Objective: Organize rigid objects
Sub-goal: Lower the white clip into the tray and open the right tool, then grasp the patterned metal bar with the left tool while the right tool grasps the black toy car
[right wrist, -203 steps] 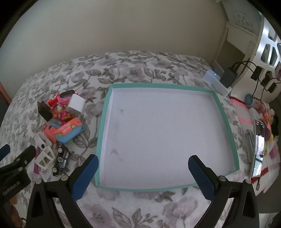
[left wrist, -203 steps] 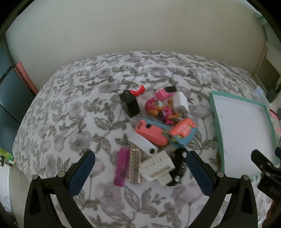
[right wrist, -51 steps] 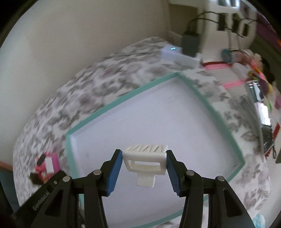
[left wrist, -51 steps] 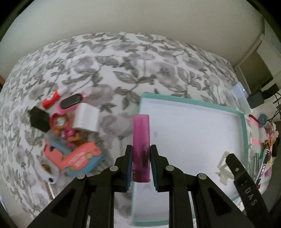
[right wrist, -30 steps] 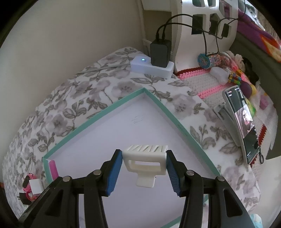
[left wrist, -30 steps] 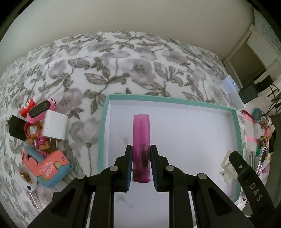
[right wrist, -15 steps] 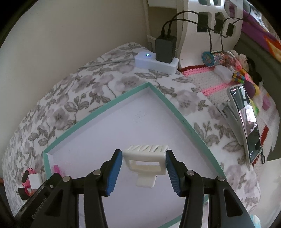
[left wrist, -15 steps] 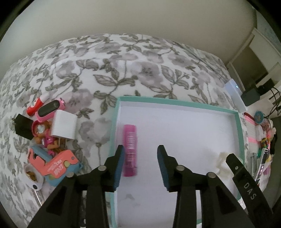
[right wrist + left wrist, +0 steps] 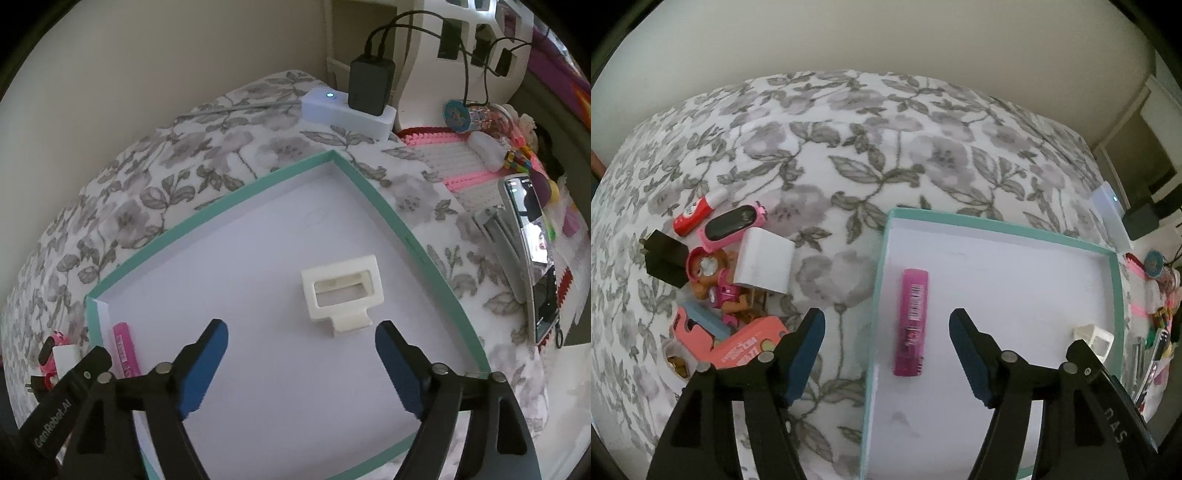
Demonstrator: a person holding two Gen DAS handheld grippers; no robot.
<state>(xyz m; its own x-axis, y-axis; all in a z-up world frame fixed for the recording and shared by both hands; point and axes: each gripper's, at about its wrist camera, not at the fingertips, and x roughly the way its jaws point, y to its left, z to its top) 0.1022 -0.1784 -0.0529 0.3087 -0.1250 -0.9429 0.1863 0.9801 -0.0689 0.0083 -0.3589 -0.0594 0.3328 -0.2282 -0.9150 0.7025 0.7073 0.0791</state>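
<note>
Two things lie inside the teal-rimmed tray [image 9: 1114,295]: a pink tube [image 9: 911,322] with a barcode label and a white plastic bracket [image 9: 341,291]. In the left wrist view the tube rests flat on the white tray floor at centre frame, just beside the tray's left wall and running roughly parallel to it. The left gripper [image 9: 886,354] hovers at the lower middle of that frame with its jaws spread and opening; the tube lies between the blue pads [image 9: 807,354] but neither pad touches it.

In the right wrist view the bracket lies flat at centre frame, near the tray's right wall, its tab pointing toward the lower edge. The right gripper [image 9: 301,365] sits below it, jaws wide and opening, with nothing pinched; the bracket is just beyond the fingertips.

Outside the tray, at the left of the left wrist view, a pile rests on the floral bedspread [image 9: 849,155]: a white charger block [image 9: 764,266], a black adapter [image 9: 665,262], a pink fitness band [image 9: 733,225], a red tube [image 9: 692,218], a small toy figure [image 9: 716,284] and a coral-coloured case [image 9: 746,343]. At the upper right of the right wrist view a white power strip [image 9: 347,110] carries a black plug [image 9: 371,88], and a phone [image 9: 532,251] stands at the right edge.
</note>
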